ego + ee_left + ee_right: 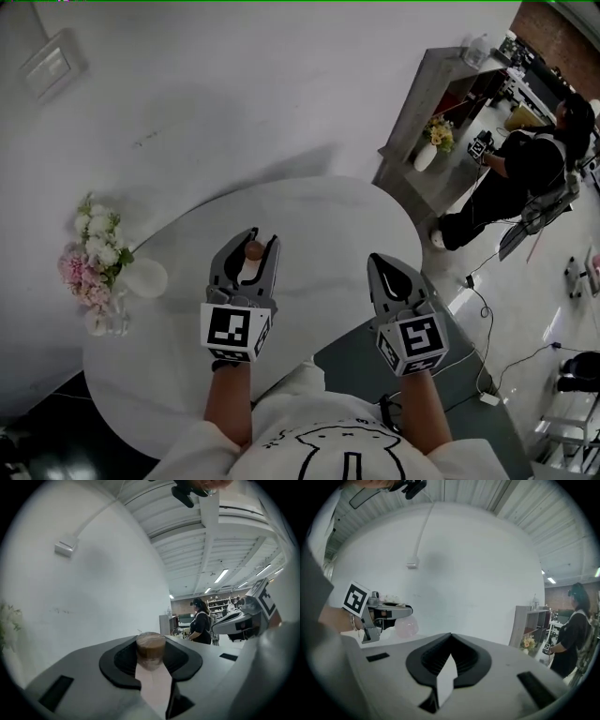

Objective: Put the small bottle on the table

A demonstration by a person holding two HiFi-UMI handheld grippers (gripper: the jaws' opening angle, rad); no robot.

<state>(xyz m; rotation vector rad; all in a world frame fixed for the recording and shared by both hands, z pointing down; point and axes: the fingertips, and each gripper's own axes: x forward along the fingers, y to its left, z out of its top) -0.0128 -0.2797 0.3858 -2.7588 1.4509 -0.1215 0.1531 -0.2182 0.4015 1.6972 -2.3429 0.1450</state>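
Note:
A small bottle (251, 260) with a brown cap is clamped upright between the jaws of my left gripper (246, 246), above the round white table (319, 216). In the left gripper view the brown-capped bottle (150, 648) fills the gap between the dark pads (123, 660), and its lower part is hidden. My right gripper (387, 270) hovers to the right, over the table's near edge, with its jaws shut and nothing between them. The right gripper view shows these pads (465, 660) meeting at the tips.
A round vase (142, 277) with pink and white flowers (92, 255) stands at the table's left edge. A white wall runs behind the table. At the back right are a grey shelf unit (433, 112) and a person (520, 173). Cables (487, 375) lie on the floor.

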